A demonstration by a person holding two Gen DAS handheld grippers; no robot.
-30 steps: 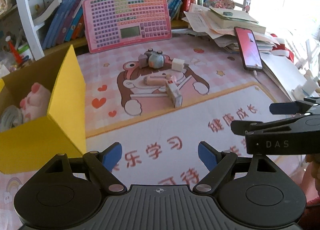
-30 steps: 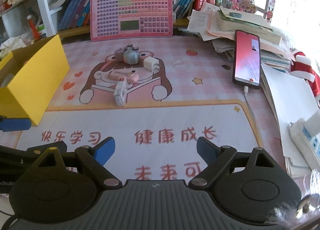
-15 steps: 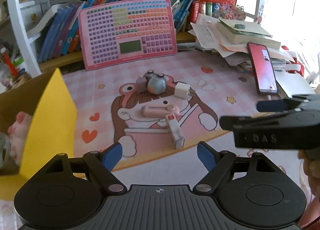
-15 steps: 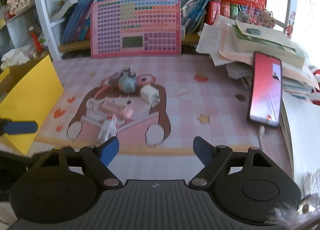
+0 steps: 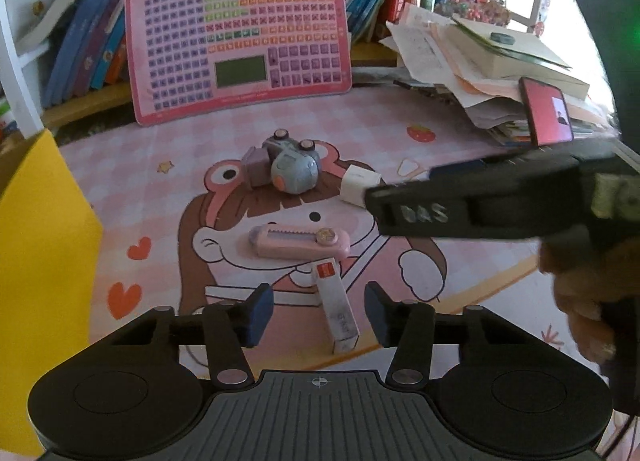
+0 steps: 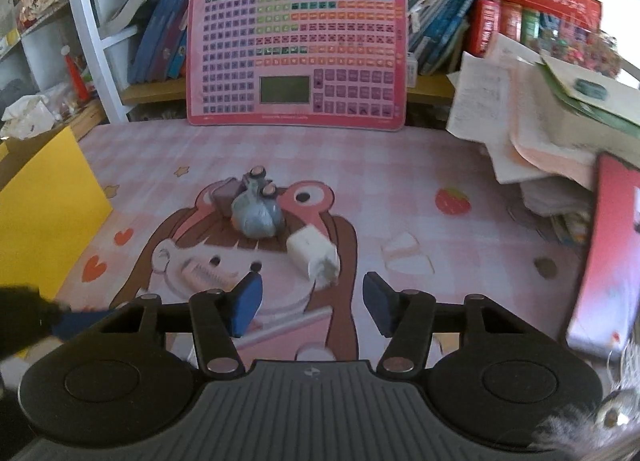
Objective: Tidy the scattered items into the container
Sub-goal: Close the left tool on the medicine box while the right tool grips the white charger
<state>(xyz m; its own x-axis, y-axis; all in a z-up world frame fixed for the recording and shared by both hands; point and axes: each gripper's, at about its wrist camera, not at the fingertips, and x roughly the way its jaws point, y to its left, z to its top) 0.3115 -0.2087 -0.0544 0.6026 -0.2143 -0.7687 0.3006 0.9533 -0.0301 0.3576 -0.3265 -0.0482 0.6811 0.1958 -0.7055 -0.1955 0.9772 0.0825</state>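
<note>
At nine o'clock in both wrist views the yellow container (image 5: 44, 245) is seen, standing on the pink cartoon mat (image 5: 160, 189) that covers the counter. Near the middle of the mat the scattered items are grouped: a grey-blue toy camera (image 5: 294, 171) at twelve o'clock, a pink utility knife (image 5: 298, 241) just below it, and a narrow white box with a red end (image 5: 338, 307) toward six o'clock, its near end lying between the blue pads of the left gripper (image 5: 318, 311). The left gripper's jaws have just been closing, yet a gap is left on each side of the box and nothing is pressed. At two o'clock of the camera a white charger cube (image 6: 314, 255) is found; in the right wrist view it lies just beyond the right gripper (image 6: 314, 303), whose jaws have likewise just been closing and are parted with nothing between them. A pink keyboard toy (image 6: 298, 57) is propped against the bookshelf at twelve o'clock. At three o'clock a stack of papers (image 6: 532, 133) and a red-screened phone (image 6: 610, 257) are seen.
</note>
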